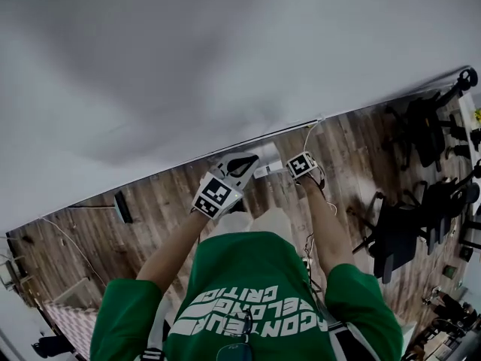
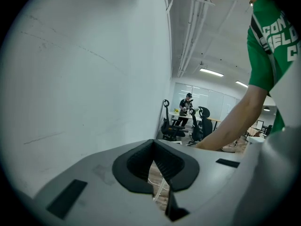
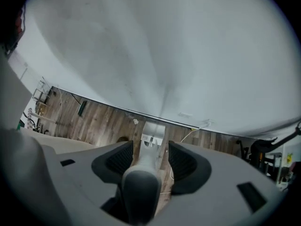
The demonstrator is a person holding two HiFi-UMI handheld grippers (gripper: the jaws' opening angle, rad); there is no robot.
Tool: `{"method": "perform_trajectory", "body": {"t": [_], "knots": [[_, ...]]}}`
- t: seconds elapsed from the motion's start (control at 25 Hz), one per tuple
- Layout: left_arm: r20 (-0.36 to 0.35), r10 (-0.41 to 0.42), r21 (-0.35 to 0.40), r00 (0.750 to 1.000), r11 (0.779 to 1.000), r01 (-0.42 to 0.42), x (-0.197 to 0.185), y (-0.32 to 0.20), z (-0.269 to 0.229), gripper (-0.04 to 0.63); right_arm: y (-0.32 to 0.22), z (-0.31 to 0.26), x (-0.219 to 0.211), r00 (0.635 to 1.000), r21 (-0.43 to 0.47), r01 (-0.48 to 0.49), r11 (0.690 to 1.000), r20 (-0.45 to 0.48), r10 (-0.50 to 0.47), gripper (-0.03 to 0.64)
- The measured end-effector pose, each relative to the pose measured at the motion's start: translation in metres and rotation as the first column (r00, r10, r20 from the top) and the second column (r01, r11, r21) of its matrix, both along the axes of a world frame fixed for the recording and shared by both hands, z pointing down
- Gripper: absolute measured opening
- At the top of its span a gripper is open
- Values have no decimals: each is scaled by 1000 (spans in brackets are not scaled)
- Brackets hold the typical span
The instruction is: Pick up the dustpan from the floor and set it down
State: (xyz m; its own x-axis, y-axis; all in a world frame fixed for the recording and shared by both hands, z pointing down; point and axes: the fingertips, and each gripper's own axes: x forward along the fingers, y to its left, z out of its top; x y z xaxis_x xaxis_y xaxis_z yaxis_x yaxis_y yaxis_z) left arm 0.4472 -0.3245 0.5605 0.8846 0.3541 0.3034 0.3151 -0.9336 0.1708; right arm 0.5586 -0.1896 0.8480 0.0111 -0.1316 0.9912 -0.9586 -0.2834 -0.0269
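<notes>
The dustpan point(image 3: 151, 136) is light grey and stands on the wood floor against the white wall, its long handle point(image 3: 141, 187) rising toward the camera. My right gripper point(image 3: 150, 153) points straight down over it and is open, with the dark-tipped handle in the gap between the pads point(image 3: 181, 161), which stand clear of it. In the head view the right gripper point(image 1: 301, 168) hangs beside the dustpan point(image 1: 267, 169). My left gripper point(image 2: 154, 147) is shut and empty, its tips meeting; it is held out level by the wall point(image 1: 239, 165).
A white wall point(image 1: 225, 51) fills the area ahead. Black office chairs point(image 1: 398, 235) stand on the floor to the right. A black object point(image 1: 122, 207) lies by the wall at left. A white cable point(image 1: 307, 138) runs along the skirting. A person point(image 2: 187, 105) stands far off.
</notes>
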Motion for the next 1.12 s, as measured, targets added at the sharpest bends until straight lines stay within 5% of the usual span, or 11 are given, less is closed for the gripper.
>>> {"method": "perform_trajectory", "body": {"t": [0.28,0.44,1.12], "knots": [[29,-22,2,999,1000,22,-15,-10,10,-3,7,18,10,1000,-114,-11,993,2,11,218],[46,-24,11,999,1000,23,-16,-13,15,-3,11,24,9,999,-151,-38,988,2,39,124],[45,-72,-3,996,997,72,-21,-12,17,-3,30,22,0,997,-133,-60,989,-48,54,117]]}}
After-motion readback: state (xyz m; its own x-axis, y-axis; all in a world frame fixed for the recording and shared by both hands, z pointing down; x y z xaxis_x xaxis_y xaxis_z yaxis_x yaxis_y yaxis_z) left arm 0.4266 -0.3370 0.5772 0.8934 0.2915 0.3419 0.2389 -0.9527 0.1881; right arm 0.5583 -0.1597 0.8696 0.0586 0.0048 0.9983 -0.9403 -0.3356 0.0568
